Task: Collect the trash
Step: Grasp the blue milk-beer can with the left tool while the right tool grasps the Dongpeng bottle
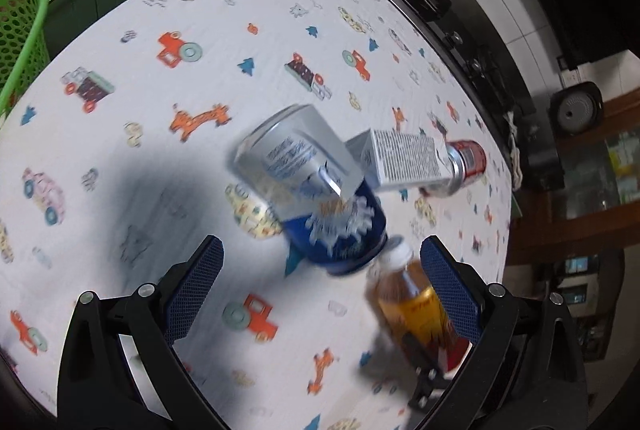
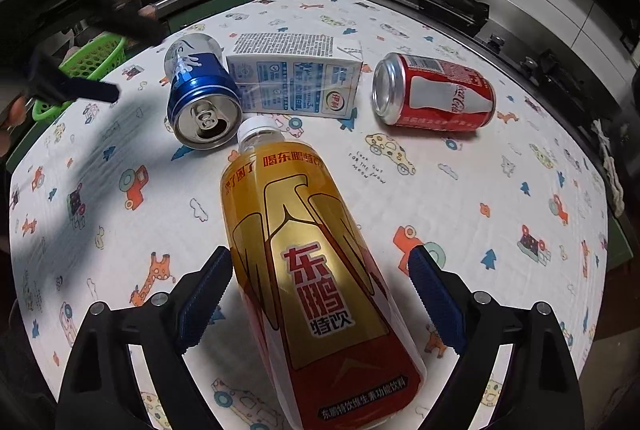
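**Bottle between open jaws, cans and carton beyond**

Nearest in the right wrist view, the right hand-held gripper (image 2: 320,294) stands with its jaws wide apart, one blue pad on either side of a yellow drink bottle (image 2: 316,270). The bottle lies on its side on the table (image 2: 480,270), base toward the camera and white cap pointing away; a gap shows between each pad and the bottle's label, so the pads do not press on it.

Just beyond the cap lies a blue can (image 2: 200,102), on its side with its opened top facing the camera. Touching it on the right is a white milk carton (image 2: 296,78), lying flat. Further right, apart from the carton, a red cola can (image 2: 436,94) lies on its side with its top turned left. All four rest on a white cloth printed with cartoon cars and giraffes.

At the far left edge of the table stands a green basket (image 2: 96,62), partly hidden by the left hand-held gripper (image 2: 80,90), which shows dark and blurred.

In the left wrist view, the left hand-held gripper (image 1: 320,278) is open and empty, its pads well apart above the cloth. The blue can (image 1: 312,186), carton (image 1: 404,158) and bottle (image 1: 412,306) appear motion-blurred ahead of it, the bottle near the right-hand pad. The basket (image 1: 24,30) sits at far left.
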Available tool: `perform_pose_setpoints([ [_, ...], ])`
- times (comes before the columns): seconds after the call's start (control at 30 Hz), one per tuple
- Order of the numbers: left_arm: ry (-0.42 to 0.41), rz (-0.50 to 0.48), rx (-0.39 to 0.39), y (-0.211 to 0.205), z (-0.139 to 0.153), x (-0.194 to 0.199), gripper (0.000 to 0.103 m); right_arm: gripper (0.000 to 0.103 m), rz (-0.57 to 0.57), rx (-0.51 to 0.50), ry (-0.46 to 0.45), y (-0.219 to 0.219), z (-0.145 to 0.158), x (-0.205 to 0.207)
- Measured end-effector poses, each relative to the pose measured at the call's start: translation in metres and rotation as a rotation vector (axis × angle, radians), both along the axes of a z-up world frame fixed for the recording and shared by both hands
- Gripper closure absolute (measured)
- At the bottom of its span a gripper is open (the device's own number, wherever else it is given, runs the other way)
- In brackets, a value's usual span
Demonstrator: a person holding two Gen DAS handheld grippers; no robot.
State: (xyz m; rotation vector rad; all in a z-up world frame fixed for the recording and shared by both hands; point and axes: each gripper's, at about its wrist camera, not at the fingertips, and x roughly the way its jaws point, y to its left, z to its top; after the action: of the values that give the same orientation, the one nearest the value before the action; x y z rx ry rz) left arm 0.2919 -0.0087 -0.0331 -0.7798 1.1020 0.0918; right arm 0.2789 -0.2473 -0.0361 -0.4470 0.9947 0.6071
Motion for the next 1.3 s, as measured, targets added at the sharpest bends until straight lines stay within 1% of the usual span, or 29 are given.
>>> perform_pose_setpoints([
  [0.07, 0.013, 0.020, 0.000, 0.002, -0.006, 0.009, 0.005, 0.017, 0.004, -0.002, 0.006, 0.001, -0.003, 0.001],
  [0.23, 0.036, 0.063, -0.052, 0.009, -0.024, 0.025, 0.006, 0.017, 0.015, -0.007, 0.019, 0.002, -0.009, 0.003],
  [0.4, 0.030, 0.068, -0.073, 0.009, -0.034, 0.032, 0.007, 0.018, 0.025, -0.013, 0.033, 0.004, -0.016, 0.004],
  [0.5, 0.032, 0.070, -0.083, 0.009, -0.039, 0.034, 0.007, 0.022, 0.027, -0.013, 0.051, 0.005, -0.021, 0.004],
  [0.53, 0.029, 0.070, -0.088, 0.010, -0.040, 0.034, 0.008, 0.023, 0.029, -0.012, 0.052, 0.005, -0.022, 0.003],
  [0.57, 0.025, 0.071, -0.095, 0.010, -0.041, 0.034, 0.010, 0.024, 0.030, -0.009, 0.056, 0.005, -0.022, 0.003],
  [0.73, 0.009, 0.072, -0.124, 0.016, -0.045, 0.032, 0.013, 0.031, 0.027, 0.017, 0.080, 0.000, -0.020, -0.001],
  [0.93, -0.003, 0.064, -0.125, 0.023, -0.044, 0.029, 0.017, 0.039, 0.025, 0.048, 0.127, -0.005, -0.016, -0.010],
  [1.13, -0.006, 0.048, -0.128, 0.029, -0.044, 0.027, 0.021, 0.039, 0.033, 0.057, 0.166, -0.006, -0.017, -0.020],
  [1.23, 0.000, 0.027, -0.110, 0.031, -0.041, 0.026, 0.021, 0.039, 0.044, 0.053, 0.171, -0.004, -0.017, -0.025],
  [1.3, 0.012, 0.031, -0.104, 0.033, -0.040, 0.027, 0.021, 0.039, 0.047, 0.048, 0.169, -0.002, -0.019, -0.025],
])
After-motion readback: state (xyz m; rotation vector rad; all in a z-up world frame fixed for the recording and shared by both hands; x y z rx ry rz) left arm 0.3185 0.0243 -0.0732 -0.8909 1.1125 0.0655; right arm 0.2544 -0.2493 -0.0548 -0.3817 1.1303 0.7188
